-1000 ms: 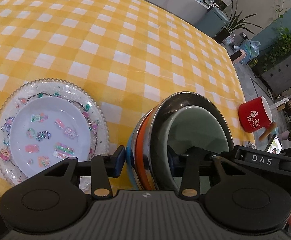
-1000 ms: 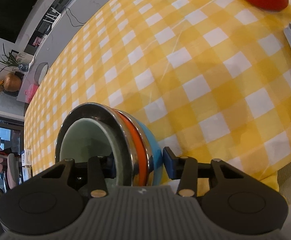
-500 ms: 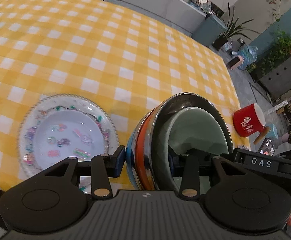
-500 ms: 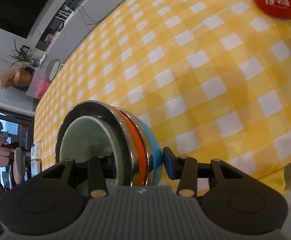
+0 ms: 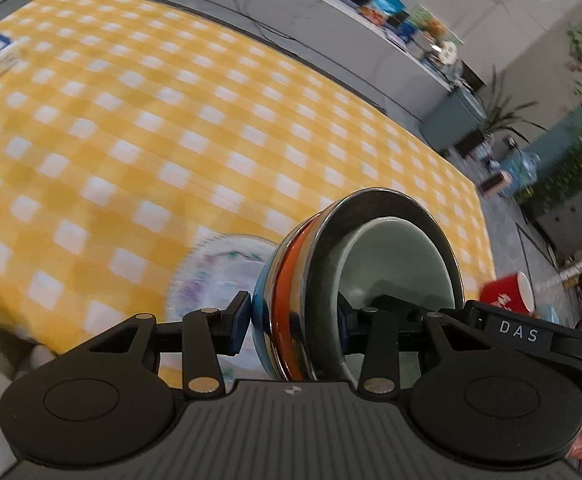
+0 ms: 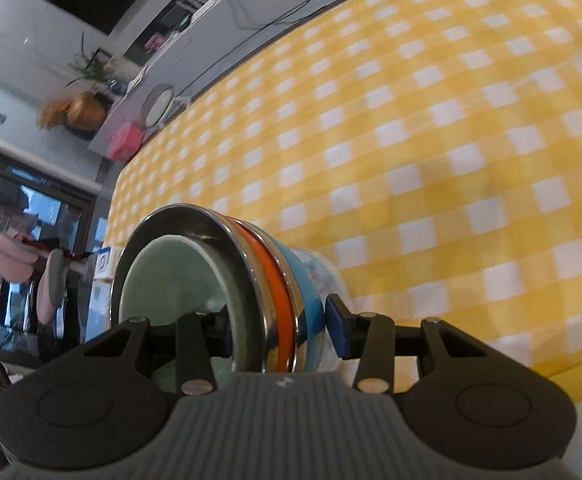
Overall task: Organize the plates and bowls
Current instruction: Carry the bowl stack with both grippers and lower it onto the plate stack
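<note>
Left gripper: clamped across the rims of the nested bowl stack, one finger outside on the blue bowl, the other inside the green bowl.
Right gripper: clamped on the opposite rim of the same stack, held likewise.
Bowl stack: held tipped on edge between both grippers, raised above the yellow checked tablecloth.
Decorated plate: seen just ahead-left of the left gripper, partly hidden behind the stack.
Red mug: seen to the right of the left gripper.

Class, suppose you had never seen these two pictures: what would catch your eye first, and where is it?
First, the nested bowls, pale green inside steel, orange and blue, gripped at opposite rims by the left gripper and right gripper. Beyond lies the yellow checked tablecloth, with a decorated plate behind the stack.
</note>
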Motion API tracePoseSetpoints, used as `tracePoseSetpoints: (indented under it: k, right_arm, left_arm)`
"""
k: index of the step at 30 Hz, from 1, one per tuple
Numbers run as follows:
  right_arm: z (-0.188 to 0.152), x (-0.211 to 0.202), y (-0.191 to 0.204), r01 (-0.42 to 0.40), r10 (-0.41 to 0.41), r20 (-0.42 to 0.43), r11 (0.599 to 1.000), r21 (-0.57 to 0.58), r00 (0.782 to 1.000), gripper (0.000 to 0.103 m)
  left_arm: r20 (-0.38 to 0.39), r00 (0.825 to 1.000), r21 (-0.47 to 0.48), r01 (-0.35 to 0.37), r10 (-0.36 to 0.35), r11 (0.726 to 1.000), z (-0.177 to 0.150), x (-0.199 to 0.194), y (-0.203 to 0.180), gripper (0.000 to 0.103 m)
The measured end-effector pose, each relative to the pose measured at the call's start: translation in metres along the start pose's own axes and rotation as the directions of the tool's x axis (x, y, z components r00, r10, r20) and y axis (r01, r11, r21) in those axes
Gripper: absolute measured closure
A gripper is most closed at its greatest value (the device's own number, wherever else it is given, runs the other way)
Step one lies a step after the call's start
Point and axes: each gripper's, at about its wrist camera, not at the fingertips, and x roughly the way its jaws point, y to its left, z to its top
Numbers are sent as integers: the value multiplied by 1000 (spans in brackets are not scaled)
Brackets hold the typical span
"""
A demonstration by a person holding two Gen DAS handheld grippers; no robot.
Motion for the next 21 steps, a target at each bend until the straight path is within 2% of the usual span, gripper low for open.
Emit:
tracePoseSetpoints:
  k: [6,21]
  right_arm:
    - [-2,30,15,3,-4,-47,1000,-25,999,61]
    - [1,63,2,64,-64,-93,998,-6,994,63]
  left_arm:
    - [-11,1000,-41,-20,20,999,5,7,20,57]
    - [-39,999,-44,-32,30,999,4,28,35,59]
